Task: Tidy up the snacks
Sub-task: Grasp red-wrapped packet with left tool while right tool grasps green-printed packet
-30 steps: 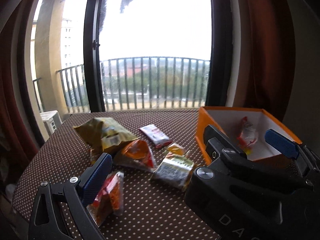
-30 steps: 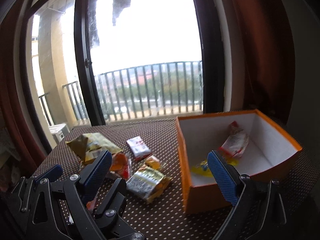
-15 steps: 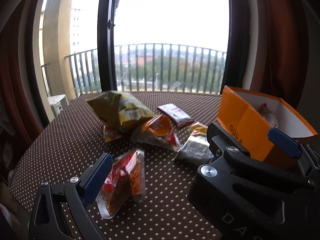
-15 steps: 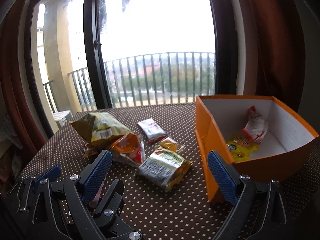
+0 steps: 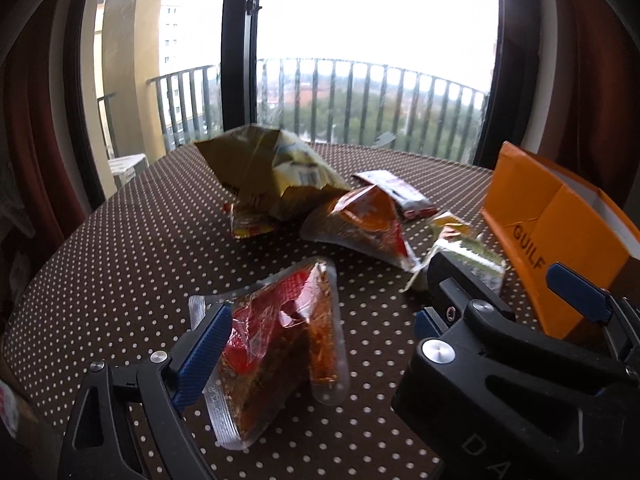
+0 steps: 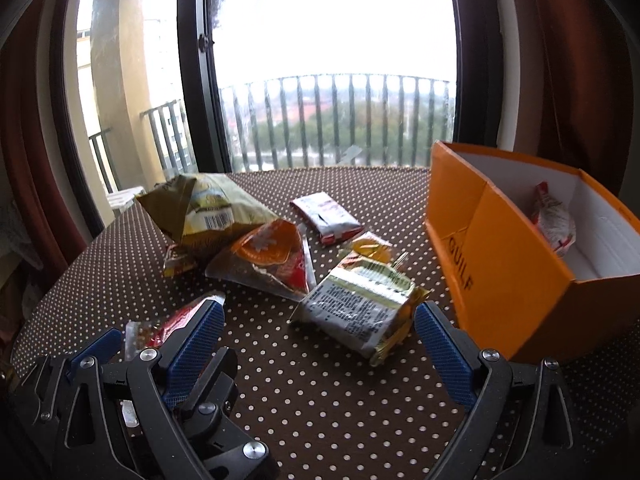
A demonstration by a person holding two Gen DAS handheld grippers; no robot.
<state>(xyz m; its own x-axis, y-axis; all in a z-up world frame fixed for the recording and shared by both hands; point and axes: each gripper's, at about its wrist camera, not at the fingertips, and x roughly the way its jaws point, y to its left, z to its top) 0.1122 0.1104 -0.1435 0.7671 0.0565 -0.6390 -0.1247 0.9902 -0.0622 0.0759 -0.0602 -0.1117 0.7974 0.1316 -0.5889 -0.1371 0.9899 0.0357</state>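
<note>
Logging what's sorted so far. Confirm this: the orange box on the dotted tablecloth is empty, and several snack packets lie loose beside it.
Not empty: the right wrist view shows a red-and-white snack packet inside the orange box. The rest holds.

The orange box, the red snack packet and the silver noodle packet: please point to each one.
orange box (image 6: 516,264), right wrist view, on its orange front wall.
red snack packet (image 5: 272,340), left wrist view, on its clear front.
silver noodle packet (image 6: 356,308), right wrist view, on its printed face.

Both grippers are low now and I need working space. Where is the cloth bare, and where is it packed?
Bare: the table between the right gripper and the silver pack; also left of the olive bag. Packed: bag, orange pack and silver pack up to the box.
</note>
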